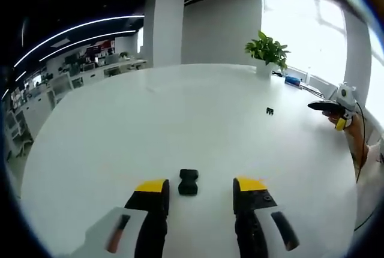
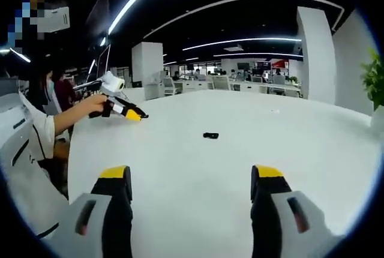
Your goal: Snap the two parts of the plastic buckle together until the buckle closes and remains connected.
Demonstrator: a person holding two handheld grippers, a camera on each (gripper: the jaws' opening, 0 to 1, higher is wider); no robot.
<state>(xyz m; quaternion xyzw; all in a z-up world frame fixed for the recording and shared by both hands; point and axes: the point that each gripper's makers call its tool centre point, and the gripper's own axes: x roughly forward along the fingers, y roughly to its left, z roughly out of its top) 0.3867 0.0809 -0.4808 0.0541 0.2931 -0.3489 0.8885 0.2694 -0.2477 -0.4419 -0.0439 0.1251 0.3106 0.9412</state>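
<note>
While its yellow-tipped jaws stand apart and empty, the left tool (image 1: 199, 189) hovers low over the white surface (image 1: 180, 120), with one black buckle part (image 1: 188, 182) lying between the jaw tips near the surface's near edge. Farther off, toward the right edge, sits the other buckle part (image 1: 270, 111). Likewise spread and empty, the right tool (image 2: 191, 177) faces a buckle part (image 2: 210, 135) mid-surface. A potted plant (image 1: 267, 51) stands at the far edge.

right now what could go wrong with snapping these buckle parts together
1. The two small black plastic buckle parts lie far apart on the white table: one between the open left gripper, the other distant.
2. Both are tiny against wide jaws, so either may slip or skid.
3. The right gripper is open and holds nothing.
</note>
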